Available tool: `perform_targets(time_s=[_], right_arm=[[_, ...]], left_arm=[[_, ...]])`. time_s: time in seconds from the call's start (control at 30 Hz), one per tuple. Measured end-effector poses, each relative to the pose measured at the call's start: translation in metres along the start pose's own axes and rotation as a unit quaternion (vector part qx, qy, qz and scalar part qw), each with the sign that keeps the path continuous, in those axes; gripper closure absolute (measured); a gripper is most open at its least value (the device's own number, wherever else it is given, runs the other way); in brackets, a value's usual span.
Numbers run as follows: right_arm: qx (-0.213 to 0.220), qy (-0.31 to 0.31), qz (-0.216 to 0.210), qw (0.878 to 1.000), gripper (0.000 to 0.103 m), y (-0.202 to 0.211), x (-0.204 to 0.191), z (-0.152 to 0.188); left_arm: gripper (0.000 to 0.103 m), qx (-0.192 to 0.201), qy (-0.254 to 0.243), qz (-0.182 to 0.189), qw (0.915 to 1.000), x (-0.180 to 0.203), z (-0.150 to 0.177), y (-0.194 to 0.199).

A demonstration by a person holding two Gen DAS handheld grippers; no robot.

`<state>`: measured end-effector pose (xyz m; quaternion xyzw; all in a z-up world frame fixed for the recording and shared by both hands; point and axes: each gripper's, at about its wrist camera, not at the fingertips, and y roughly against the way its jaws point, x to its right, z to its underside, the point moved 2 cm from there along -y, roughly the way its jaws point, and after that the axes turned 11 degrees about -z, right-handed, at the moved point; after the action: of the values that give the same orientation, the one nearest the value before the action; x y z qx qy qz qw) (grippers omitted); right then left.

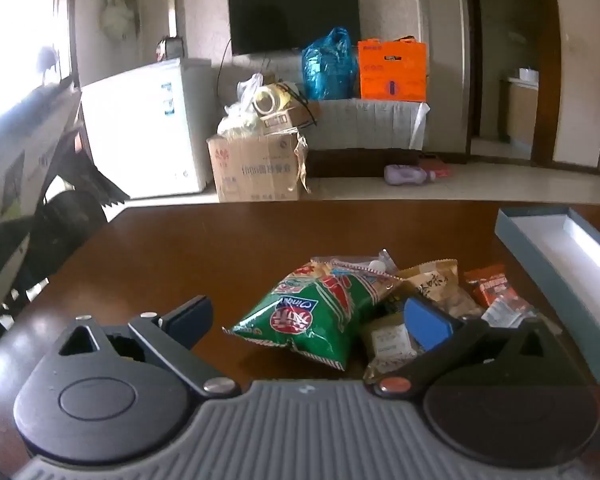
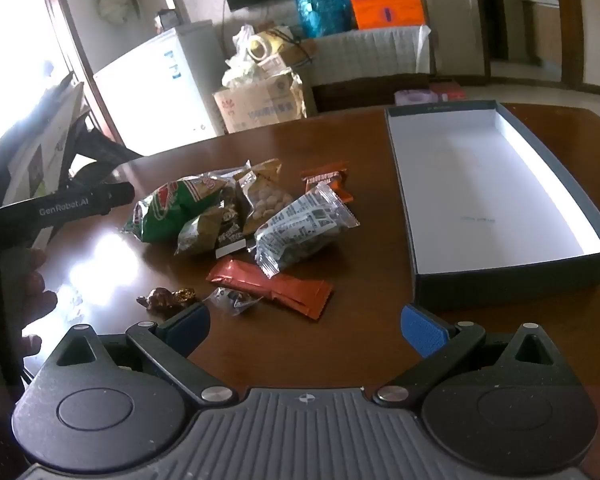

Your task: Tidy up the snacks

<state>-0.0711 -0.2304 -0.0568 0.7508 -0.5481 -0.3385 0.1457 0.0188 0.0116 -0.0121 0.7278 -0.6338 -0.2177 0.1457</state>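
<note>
A: Both sets of jaws spread wide, nothing between the pads. Left gripper point(image 1: 308, 320) low over the bench point(image 1: 172, 248), green chip bag point(image 1: 320, 312) lying just ahead of its fingers. Right gripper point(image 2: 305, 326) held back from the pile, red-brown bar wrapper point(image 2: 276, 286) just ahead, open grey box point(image 2: 496, 280) ahead and to the right, empty inside.

B: Handling?

A: Probably light all round. Chip bag puffed with air, slick film, crushable contents; best pinched at a crimped end seam, not across the belly. Clear printed pouch point(image 2: 300, 228) and nut packet point(image 2: 266, 196) soft, likely to slip and sag; same advice, by the sealed edge. Bar wrapper flat and stiffer, hard to get under; a slide off the heap first, perhaps. Small foil candies point(image 2: 168, 298) tiny, easy to miss.

B: Anything unclear?

A: Packets overlapping, count uncertain. Labels unreadable. Box's right wall cut off in the left view. Left gripper's own fingers out of sight in the right view.
</note>
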Motion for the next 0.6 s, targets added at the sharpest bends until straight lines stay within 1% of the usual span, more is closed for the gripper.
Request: perform_targets(time_s=[0.1, 0.17, 0.2, 0.3, 0.43, 0.5, 0.6], right_arm=[[-0.001, 0.001, 0.001, 1.000, 0.000, -0.001, -0.001, 0.000], [-0.002, 0.001, 0.000, 1.000, 0.000, -0.001, -0.001, 0.000], [-0.002, 0.002, 0.000, 1.000, 0.000, -0.001, -0.003, -0.001], [-0.001, 0.005, -0.005, 1.000, 0.000, -0.001, -0.004, -0.001], [0.001, 0.025, -0.008, 1.000, 0.000, -0.004, -0.011, -0.001], [0.003, 0.040, -0.008, 0.999, 0.000, -0.004, -0.014, -0.001], [0.004, 0.070, -0.007, 0.998, 0.000, -0.004, -0.021, 0.000]], left_arm=[[0.000, -0.016, 0.014, 0.008, 0.9997, -0.006, -0.002, -0.002], [0.000, -0.024, 0.010, 0.017, 0.9995, -0.006, 0.000, -0.002], [0.000, -0.021, 0.001, 0.020, 0.9996, -0.005, 0.001, 0.000], [0.000, 0.000, -0.016, 0.012, 0.9998, 0.001, 0.003, 0.006], [0.000, 0.014, -0.008, 0.018, 0.9997, 0.005, 0.006, 0.018], [0.000, 0.014, -0.009, 0.029, 0.9994, 0.009, 0.007, 0.021], [0.000, 0.015, -0.015, 0.032, 0.9993, 0.013, 0.011, 0.024]])
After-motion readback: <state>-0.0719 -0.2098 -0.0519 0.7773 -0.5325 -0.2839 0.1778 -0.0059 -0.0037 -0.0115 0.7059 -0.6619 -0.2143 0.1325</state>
